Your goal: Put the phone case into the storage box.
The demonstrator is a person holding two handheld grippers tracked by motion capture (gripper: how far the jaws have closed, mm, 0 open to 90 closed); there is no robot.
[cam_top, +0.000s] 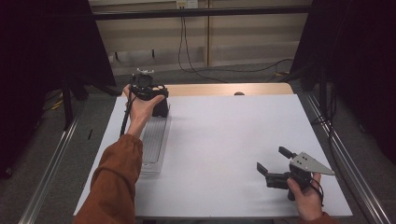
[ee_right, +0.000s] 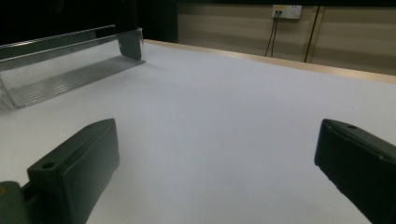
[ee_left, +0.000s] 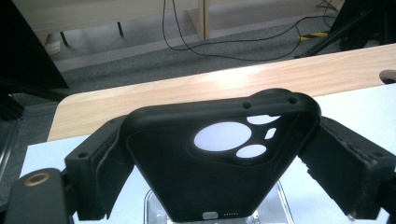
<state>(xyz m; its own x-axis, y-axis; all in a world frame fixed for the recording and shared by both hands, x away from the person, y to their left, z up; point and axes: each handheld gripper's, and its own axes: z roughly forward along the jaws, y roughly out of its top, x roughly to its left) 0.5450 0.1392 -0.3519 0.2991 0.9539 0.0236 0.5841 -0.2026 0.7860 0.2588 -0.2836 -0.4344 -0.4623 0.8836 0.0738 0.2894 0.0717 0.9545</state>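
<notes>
Left gripper (ee_left: 210, 158): at about 10 o'clock on the table in the high view (cam_top: 148, 88), held up by the left hand (cam_top: 140, 108); jaws clamped on the two long sides of the case.
Case (ee_left: 219, 163): black phone case, seen from its inner side, camera cut-outs toward 12 o'clock, port end at 6 o'clock; held above the far end of the tray.
Tray (cam_top: 154, 144): clear plastic, long, lying along the table's left side, from 9 toward 10 o'clock; also seen in the right gripper view (ee_right: 70, 70).
Right gripper (cam_top: 275, 164): near 4 o'clock, low over the table, in the right hand (cam_top: 306, 193); jaws wide apart, holding nothing.
Table (cam_top: 233, 140): white sheet over a wooden top.
</notes>
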